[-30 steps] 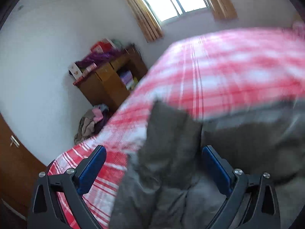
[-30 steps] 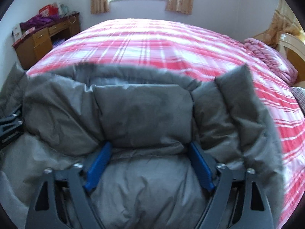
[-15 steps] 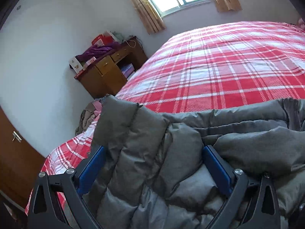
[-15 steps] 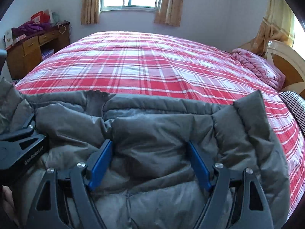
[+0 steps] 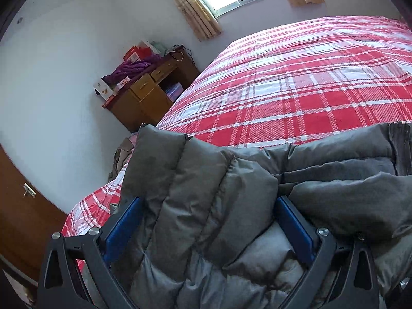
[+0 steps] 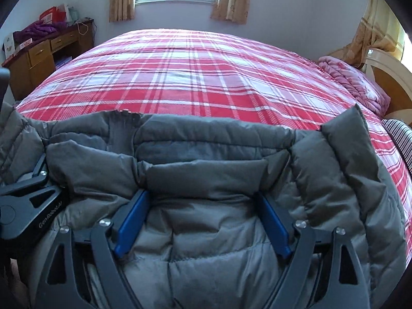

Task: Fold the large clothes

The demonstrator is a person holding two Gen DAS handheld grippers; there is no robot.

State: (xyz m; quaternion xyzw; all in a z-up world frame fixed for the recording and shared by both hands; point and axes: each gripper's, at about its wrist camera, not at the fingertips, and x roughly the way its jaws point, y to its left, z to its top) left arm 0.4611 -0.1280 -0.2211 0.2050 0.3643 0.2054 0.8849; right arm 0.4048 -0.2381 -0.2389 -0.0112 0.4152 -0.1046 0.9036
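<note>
The grey quilted puffer jacket [image 6: 206, 159] lay bunched along the near edge of the bed with the red-and-white plaid cover [image 6: 195, 77]. Its padded panels were creased and folded over one another, and one stiff corner stood up at its right end. A ribbed darker strip showed on its far edge.

The right gripper [image 6: 203, 216] had its blue pads set wide apart and was opening, with a roll of the jacket lying between them; the pads did not appear to press it. The left gripper [image 5: 208, 226] likewise stood apart, jacket fabric filling the gap between its blue pads; whether they pinched it could not be told.

Beyond the bed stood a brown wooden desk [image 5: 144, 97] carrying a purple garment [image 5: 131, 68] and boxes. A heap of clothes [image 5: 122, 154] lay on the floor beside the bed. A pink rolled blanket [image 6: 352, 77] sat at the headboard end. The jacket's bulk hid the near bed edge.
</note>
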